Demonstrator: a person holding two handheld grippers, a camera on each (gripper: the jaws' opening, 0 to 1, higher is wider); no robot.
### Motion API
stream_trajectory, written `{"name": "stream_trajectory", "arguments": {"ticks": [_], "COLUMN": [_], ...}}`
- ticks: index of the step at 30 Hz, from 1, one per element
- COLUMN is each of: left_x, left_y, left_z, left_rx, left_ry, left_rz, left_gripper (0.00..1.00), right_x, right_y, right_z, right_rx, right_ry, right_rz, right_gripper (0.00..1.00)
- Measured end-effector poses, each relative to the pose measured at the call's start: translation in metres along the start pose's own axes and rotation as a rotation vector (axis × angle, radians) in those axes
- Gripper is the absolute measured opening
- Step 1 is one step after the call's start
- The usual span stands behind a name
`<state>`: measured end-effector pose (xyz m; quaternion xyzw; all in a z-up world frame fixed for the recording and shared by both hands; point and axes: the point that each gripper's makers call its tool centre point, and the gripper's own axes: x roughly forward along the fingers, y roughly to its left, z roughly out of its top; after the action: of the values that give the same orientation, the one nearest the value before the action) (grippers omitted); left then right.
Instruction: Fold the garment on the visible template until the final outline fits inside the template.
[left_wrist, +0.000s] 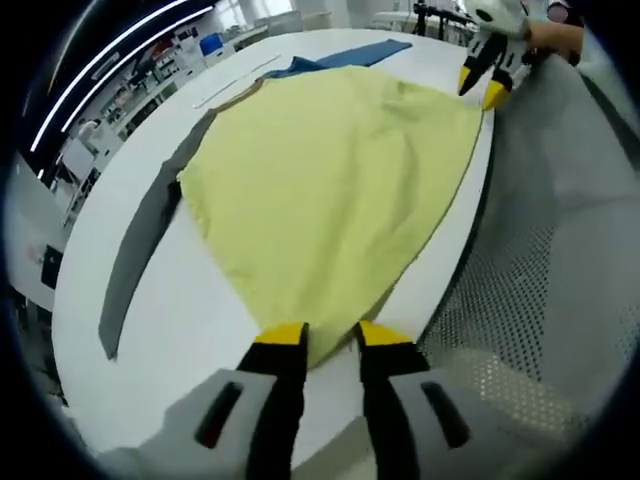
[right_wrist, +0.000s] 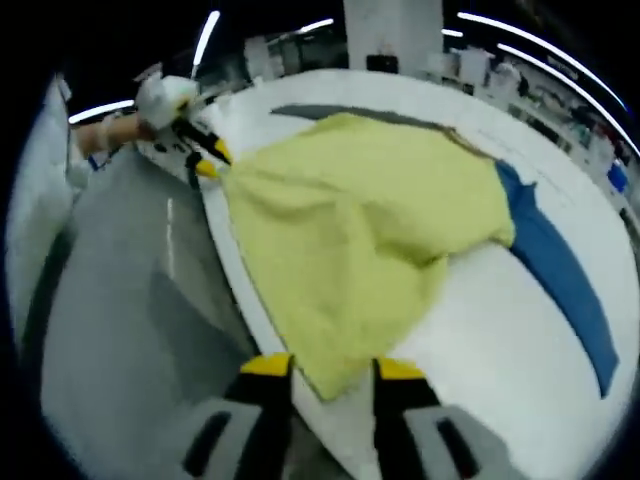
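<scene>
Mostly flat yellow garment, wrinkled nr edge.

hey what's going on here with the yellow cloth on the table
A person is folding a yellow garment on a white table, one claw in each hand. The left claw and right claw each sit at a corner of the garment along the table's near edge, jaws apart with cloth between them. A grey strip and a blue strip show beside the garment. The garment lies mostly spread out, so the fold is not finished.
</scene>
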<state>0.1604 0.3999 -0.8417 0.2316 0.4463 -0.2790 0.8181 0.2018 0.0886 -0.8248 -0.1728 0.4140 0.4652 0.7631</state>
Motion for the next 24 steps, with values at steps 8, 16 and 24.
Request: {"name": "stream_trajectory", "arguments": {"ticks": [8,16,24], "left_x": [-0.007,-0.006,-0.006], "left_y": [0.002,0.003,0.001], "left_z": [0.018,0.029,0.032], "left_rx": [-0.149,-0.133,-0.140], "left_ry": [-0.097,-0.115,-0.110], "left_rz": [-0.007,-0.004,0.002], "left_gripper": [0.50,0.50,0.49], "right_x": [-0.001,0.013,0.026], "right_y": [-0.072,-0.152,-0.206], "right_z": [0.057,0.107,0.161], "right_rx": [0.041,0.044,0.002], "right_ry": [-0.141,-0.184,-0.193], "right_rz": [-0.069,-0.121,-0.121], "right_gripper": [0.64,0.60,0.50]}}
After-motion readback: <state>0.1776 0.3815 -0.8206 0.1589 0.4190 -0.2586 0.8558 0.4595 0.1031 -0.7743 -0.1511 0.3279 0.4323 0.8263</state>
